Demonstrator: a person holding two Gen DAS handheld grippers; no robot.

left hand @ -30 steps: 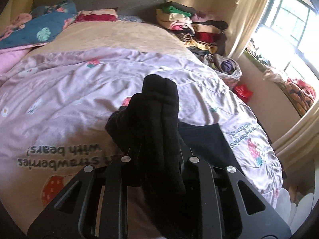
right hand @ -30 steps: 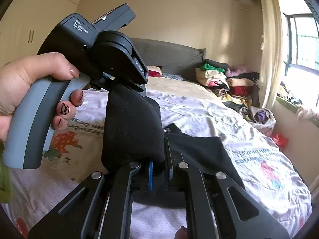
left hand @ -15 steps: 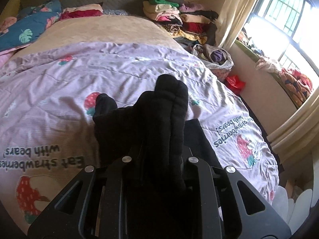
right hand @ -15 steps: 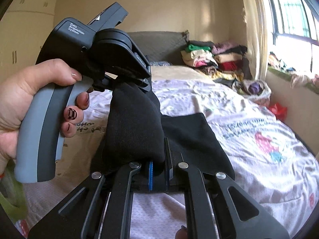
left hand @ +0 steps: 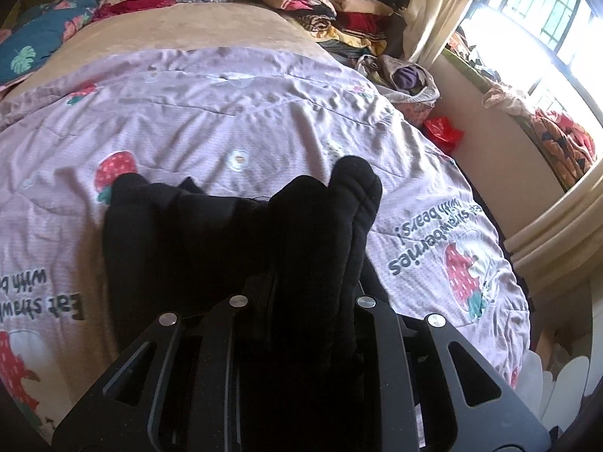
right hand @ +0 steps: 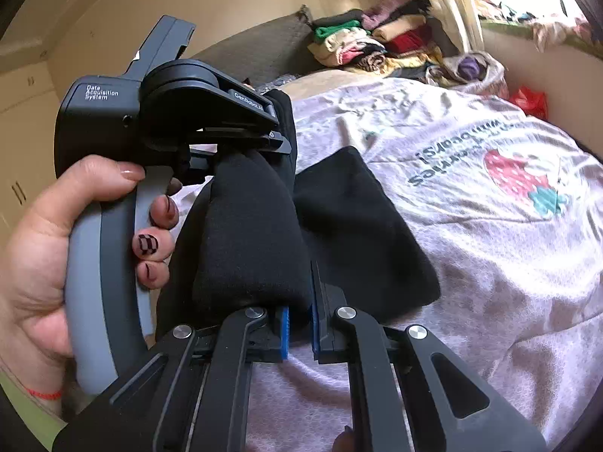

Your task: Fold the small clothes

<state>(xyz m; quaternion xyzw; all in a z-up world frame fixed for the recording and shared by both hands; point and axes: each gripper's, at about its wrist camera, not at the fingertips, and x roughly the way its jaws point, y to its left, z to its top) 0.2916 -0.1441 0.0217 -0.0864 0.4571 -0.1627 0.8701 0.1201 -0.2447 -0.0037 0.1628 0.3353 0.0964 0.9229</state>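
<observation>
You had both claws clamped on the same black garment (left hand: pixel 211 248), a small dark knit piece that lay partly on the lilac strawberry duvet (left hand: pixel 233 120) on the bed. The left claw (left hand: pixel 301 301) was nearly closed with a thick bunch of the cloth pinched between its jaws; the fabric stuck out past the tips in rounded ridges, so several layers were probably gathered there. The right claw (right hand: pixel 299 324) was fully closed on another bundled edge of the black garment (right hand: pixel 248 233), blue pads squeezing it right at the tips.

In the right wrist view your left hand (right hand: pixel 41 248) gripped the grey handle of the other device, with the two claws close together and the cloth stretched short between them. That reads as a fold in hand: two ends brought together above the part that lay flat on the duvet. The flat part (right hand: pixel 361 233) spread to the right of the held bundle, so the raised edge likely needed laying over it.

Holding both ends tight kept the layers aligned; letting go early would probably let the knit spring open.

Stacked folded clothes (left hand: pixel 331 3) sat at the far corner of the bed by the curtain (left hand: pixel 433 7), well apart from the work. A red bag (left hand: pixel 443 132) lay off the bed edge near the wall.
</observation>
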